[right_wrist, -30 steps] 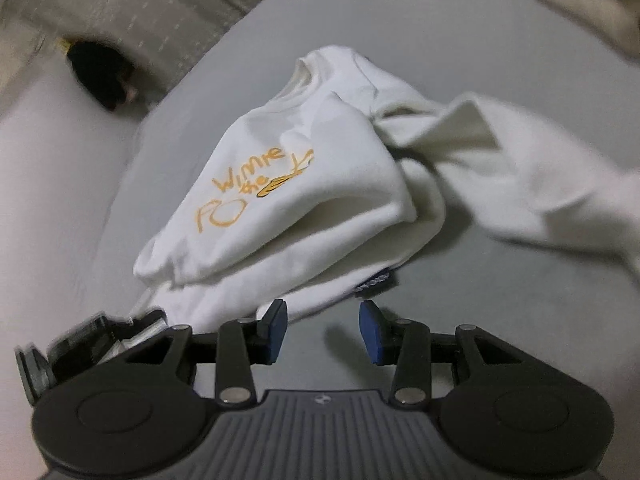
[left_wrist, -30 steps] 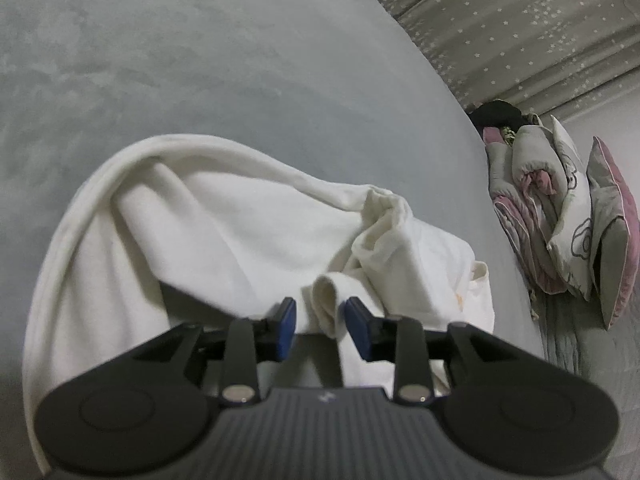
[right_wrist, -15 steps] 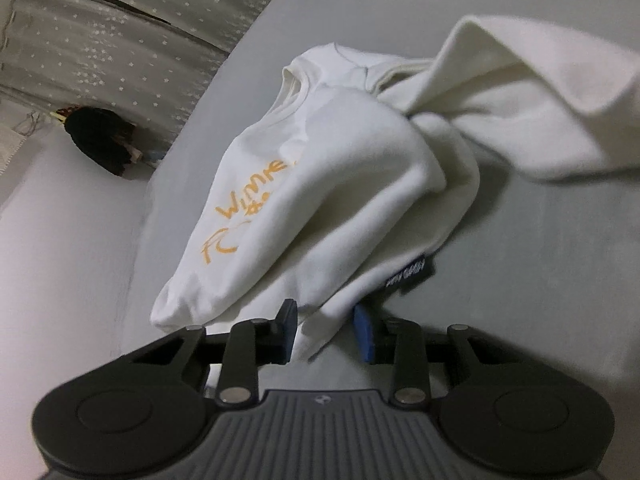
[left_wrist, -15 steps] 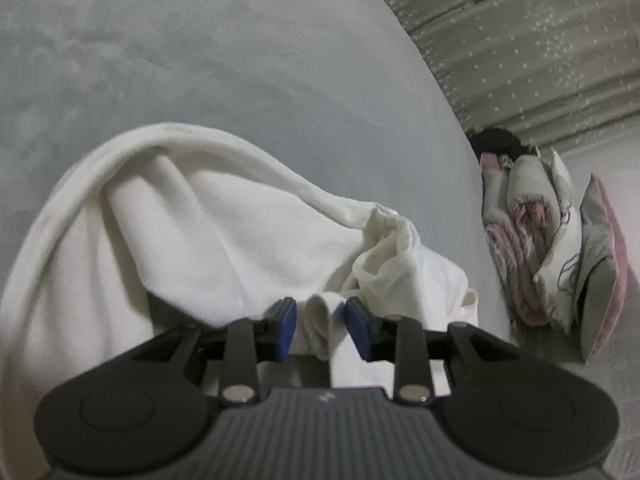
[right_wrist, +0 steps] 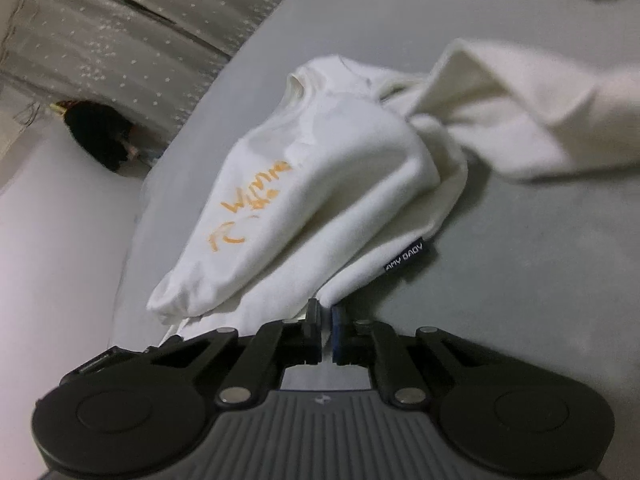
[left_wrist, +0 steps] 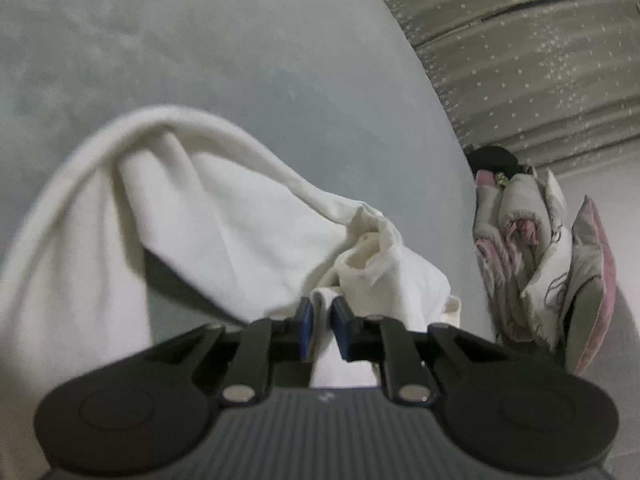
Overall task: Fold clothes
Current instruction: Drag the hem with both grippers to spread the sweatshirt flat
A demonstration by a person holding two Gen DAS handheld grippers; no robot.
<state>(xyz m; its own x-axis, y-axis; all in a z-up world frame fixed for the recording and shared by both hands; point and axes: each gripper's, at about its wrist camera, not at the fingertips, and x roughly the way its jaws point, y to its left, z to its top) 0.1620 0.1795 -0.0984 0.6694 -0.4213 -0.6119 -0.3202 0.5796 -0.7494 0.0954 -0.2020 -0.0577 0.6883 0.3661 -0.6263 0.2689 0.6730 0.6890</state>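
Observation:
A crumpled white garment lies on a grey bed surface. In the left wrist view my left gripper is closing, its blue pads pinching a small upright fold of the cloth. The right wrist view shows the same garment with orange lettering and a black label at its hem. My right gripper is closing too, with the hem's near edge squeezed between its pads. A long white part of the garment trails off to the upper right.
A pile of pink and grey pillows and bedding sits past the bed's right edge. A star-patterned curtain hangs behind, with a dark bundle at its foot. Grey surface stretches right of the garment.
Both grippers went from open around the cloth to pinched on it. The right gripper moved forward to the hem, and the cloth near the left gripper has lifted a little.

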